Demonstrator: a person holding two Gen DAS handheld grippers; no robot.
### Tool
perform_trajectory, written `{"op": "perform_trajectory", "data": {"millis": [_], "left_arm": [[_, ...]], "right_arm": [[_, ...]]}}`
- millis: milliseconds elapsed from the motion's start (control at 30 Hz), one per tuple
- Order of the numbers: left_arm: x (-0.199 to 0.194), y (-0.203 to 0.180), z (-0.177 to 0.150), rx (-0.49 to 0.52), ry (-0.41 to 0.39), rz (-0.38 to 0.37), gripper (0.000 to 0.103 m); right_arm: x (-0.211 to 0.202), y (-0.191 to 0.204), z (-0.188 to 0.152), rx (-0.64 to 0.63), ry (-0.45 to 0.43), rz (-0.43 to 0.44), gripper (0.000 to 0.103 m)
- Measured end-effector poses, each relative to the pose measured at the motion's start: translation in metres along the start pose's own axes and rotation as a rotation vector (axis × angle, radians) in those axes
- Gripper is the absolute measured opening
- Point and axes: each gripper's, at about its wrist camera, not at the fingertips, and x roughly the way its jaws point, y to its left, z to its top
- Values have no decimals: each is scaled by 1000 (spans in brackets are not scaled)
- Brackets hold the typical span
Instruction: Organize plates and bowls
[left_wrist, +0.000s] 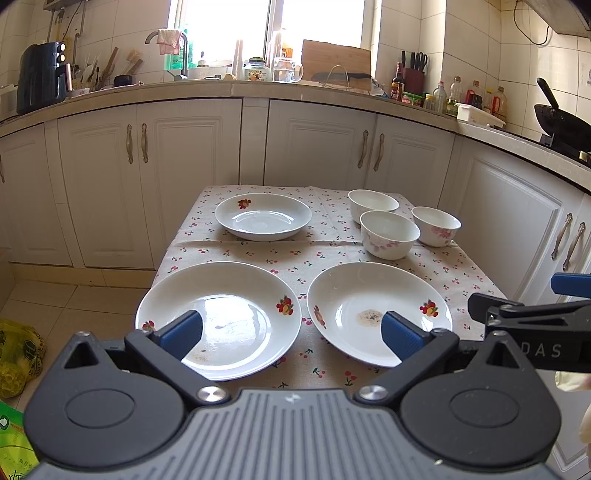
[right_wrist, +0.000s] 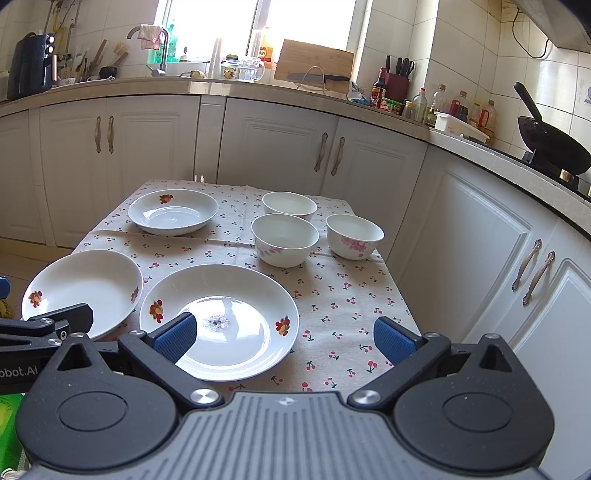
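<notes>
Nothing yet stacked: three plates (left_wrist: 263, 216) and three bowls (right_wrist: 285, 239) lie apart on the table (right_wrist: 343, 306); left gripper (left_wrist: 291, 334) and right gripper (right_wrist: 284, 338) hover wide open, empty.

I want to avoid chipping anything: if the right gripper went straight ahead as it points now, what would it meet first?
Probably the near right plate, which lies ahead of the open right gripper; height above it is unclear, so it might pass over toward the bowls.

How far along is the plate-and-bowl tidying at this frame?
Nothing looks done yet. The three plates, far, near left and near right, lie apart on the tablecloth, and the three bowls stand separately, unstacked. Nothing is in hand: the left hand-held gripper and right hand-held gripper are both open and empty. All gathering remains.
</notes>
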Motion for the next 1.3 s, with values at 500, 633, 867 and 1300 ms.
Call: {"op": "perform_trajectory", "data": {"millis": [500, 633, 867, 1300], "left_arm": [[0, 0, 0, 0, 0, 0, 102], [0, 1, 0, -1, 0, -1, 102], [0, 1, 1, 1, -2, 1, 102], [7, 7, 3, -1, 1, 0, 102]], "right_arm": [[-1, 0, 1, -1, -2, -1, 103], [0, 0, 1, -2, -2, -2, 103], [0, 0, 1, -3, -1, -2, 103], [10, 6, 7, -30, 10, 8, 103]]}}
